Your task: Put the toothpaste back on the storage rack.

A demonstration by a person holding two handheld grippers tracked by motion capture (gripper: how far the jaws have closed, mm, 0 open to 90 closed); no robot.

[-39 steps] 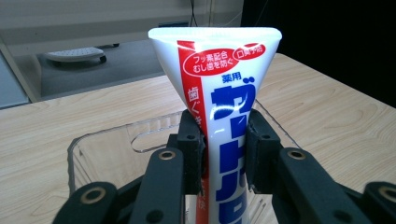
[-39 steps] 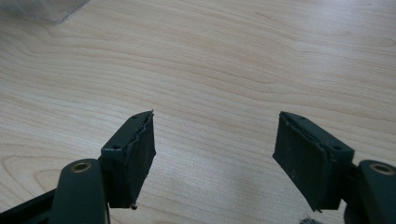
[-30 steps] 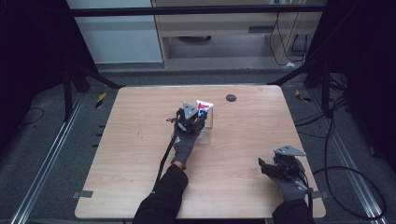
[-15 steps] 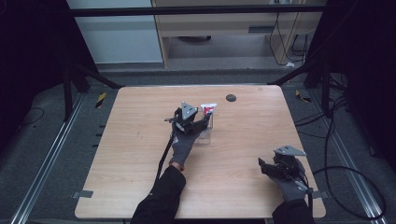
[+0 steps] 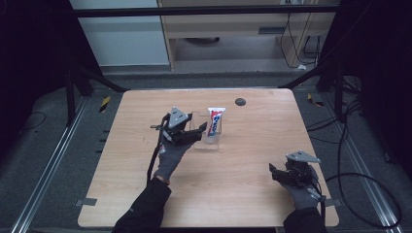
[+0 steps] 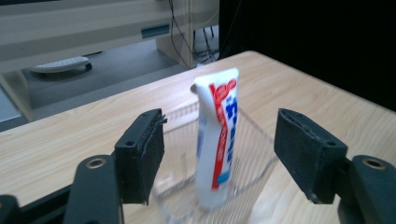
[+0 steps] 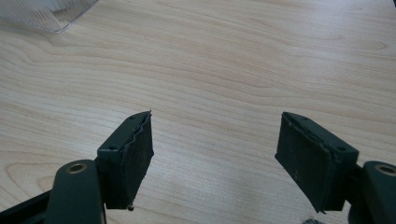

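Note:
A white toothpaste tube (image 5: 214, 122) (image 6: 215, 140) with red and blue print stands upright inside a clear glass cup (image 5: 210, 137) (image 6: 219, 191) near the table's middle. My left gripper (image 5: 200, 131) (image 6: 224, 154) sits just left of the cup in the high view. Its jaws have just been opening and now stand wide apart, clear of the tube, which stands beyond the gap. My right gripper (image 5: 275, 174) (image 7: 219, 158) hovers open over bare wood at the table's front right, with nothing between its pads.
A small dark round spot (image 5: 240, 101) marks the wooden table (image 5: 252, 145) toward its far edge. A corner of the clear cup (image 7: 51, 14) shows at the top left of the right gripper view. Dark frame posts, cables and floor rails surround the table.
The left gripper let go of the toothpaste tube and drew back toward the left and up, its jaws spreading wide. The tube stays standing in the cup. The right gripper has not moved.

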